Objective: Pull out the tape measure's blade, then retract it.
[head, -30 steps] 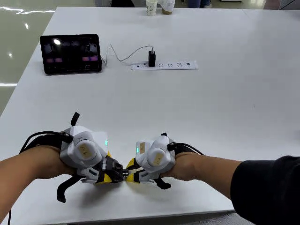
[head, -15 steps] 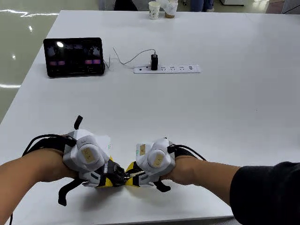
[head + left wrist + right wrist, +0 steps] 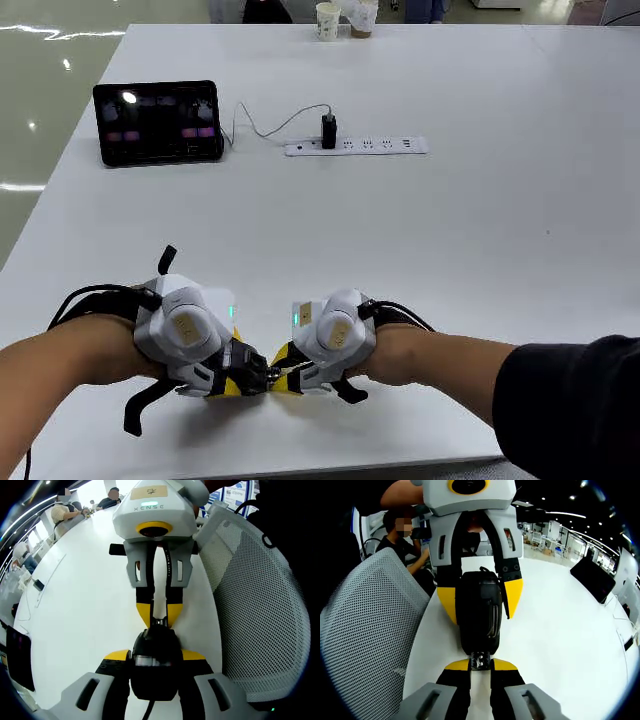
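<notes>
Tape measure (image 3: 248, 368) at the table's (image 3: 420, 250) near edge in the head view, squeezed between left gripper (image 3: 238, 378) and right gripper (image 3: 284, 376), tips almost touching; same gap as a second ago, so blade seemingly all in, pull likely not begun. Left gripper view: own jaws clamped round the black case; opposite jaws narrow, pinching the hook (image 3: 159, 623). Right gripper view: same hold, hook between own tips; drawing apart probably next.

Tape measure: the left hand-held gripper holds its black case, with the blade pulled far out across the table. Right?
Not far out: the right gripper view shows the right hand-held gripper pinching the blade tip right beside the case.
</notes>
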Demonstrator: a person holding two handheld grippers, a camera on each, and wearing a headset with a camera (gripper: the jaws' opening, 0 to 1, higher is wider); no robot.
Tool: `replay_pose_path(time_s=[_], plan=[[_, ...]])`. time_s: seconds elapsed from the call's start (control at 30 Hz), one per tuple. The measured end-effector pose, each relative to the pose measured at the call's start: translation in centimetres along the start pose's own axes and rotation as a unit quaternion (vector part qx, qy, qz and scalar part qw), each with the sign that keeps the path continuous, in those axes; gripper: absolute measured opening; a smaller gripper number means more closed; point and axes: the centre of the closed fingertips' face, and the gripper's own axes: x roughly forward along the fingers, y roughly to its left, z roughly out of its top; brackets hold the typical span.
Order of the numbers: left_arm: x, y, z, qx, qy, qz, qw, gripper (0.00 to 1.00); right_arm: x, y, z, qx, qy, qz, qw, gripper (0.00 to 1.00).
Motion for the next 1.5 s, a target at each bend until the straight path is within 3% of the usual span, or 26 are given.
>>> replay_pose_path(time_s=[1.5], plan=[[-0.1,-0.2,-0.2,0.008,-0.004,-0.009,0.9999,0.32,-2.3,0.0,-2.2,0.001,0.016,0.009,0.9998,0.11]])
